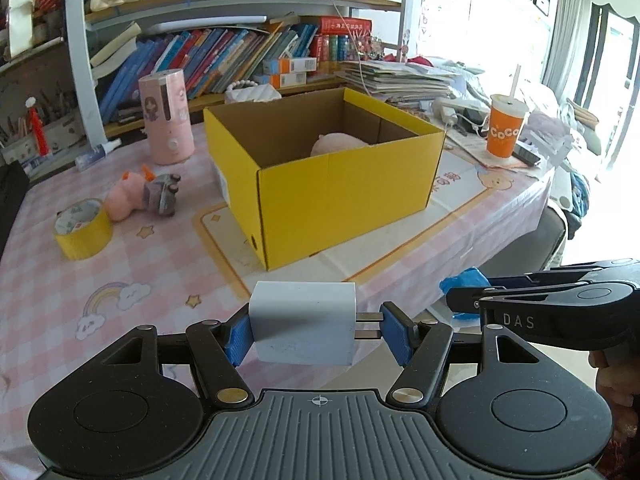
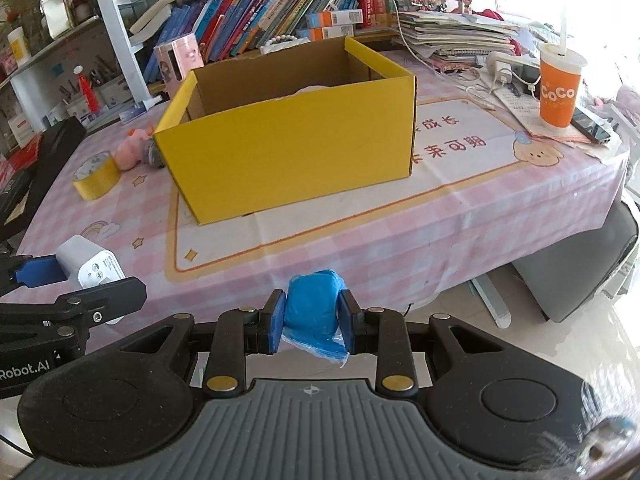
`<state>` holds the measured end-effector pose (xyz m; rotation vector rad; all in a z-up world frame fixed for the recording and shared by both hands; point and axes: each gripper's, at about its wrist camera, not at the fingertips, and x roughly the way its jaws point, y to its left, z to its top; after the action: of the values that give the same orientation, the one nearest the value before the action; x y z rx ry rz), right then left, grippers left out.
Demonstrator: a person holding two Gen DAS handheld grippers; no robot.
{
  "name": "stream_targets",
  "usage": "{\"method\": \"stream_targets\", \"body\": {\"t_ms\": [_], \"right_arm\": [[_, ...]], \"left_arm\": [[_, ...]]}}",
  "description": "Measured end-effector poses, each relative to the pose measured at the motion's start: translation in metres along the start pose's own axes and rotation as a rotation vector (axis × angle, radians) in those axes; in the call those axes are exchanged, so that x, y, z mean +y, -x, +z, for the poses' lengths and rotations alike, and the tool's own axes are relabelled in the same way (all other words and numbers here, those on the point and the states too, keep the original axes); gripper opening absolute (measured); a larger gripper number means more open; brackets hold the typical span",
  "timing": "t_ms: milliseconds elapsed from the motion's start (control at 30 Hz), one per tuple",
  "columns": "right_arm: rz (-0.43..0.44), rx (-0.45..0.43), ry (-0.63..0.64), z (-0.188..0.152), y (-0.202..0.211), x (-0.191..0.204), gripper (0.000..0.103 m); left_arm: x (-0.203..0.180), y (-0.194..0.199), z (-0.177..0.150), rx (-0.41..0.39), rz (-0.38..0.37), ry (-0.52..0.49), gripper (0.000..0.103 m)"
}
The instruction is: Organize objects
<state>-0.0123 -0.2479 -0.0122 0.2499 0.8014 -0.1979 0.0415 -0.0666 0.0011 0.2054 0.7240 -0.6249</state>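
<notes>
My left gripper (image 1: 318, 334) is shut on a white wall charger (image 1: 303, 328), one pad on its body and the other against its two prongs. Its charger (image 2: 90, 266) also shows at the left of the right wrist view. My right gripper (image 2: 312, 322) is shut on a blue soft packet (image 2: 314, 308) wrapped in clear film; that packet (image 1: 464, 280) peeks out at the right of the left wrist view. Both grippers hover at the table's near edge, in front of an open yellow cardboard box (image 1: 340, 184) (image 2: 288, 152). A pink soft item (image 1: 338, 144) lies inside the box.
Left of the box lie a yellow tape roll (image 1: 82, 230), a pink plush toy (image 1: 126, 196) and a grey toy truck (image 1: 162, 194). A pink cylinder (image 1: 168, 116) stands behind them. An orange CoCo cup (image 1: 504, 128) and stacked papers (image 1: 400, 78) sit at the right. A bookshelf (image 1: 224, 52) runs along the back.
</notes>
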Motion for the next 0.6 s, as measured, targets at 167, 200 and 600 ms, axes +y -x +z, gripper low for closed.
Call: {"method": "stream_targets", "body": {"t_ms": [167, 200, 600], "right_arm": [[0.008, 0.004, 0.009, 0.014, -0.009, -0.009, 0.026], [0.01, 0.0, 0.013, 0.017, -0.01, -0.01, 0.026], [0.038, -0.224, 0.097, 0.1, -0.005, -0.031, 0.026]], "left_arm": [[-0.005, -0.007, 0.013, -0.027, 0.012, -0.003, 0.066], [-0.005, -0.007, 0.017, -0.038, 0.015, -0.002, 0.066], [-0.015, -0.013, 0.09, -0.245, 0.071, -0.012, 0.066]]}}
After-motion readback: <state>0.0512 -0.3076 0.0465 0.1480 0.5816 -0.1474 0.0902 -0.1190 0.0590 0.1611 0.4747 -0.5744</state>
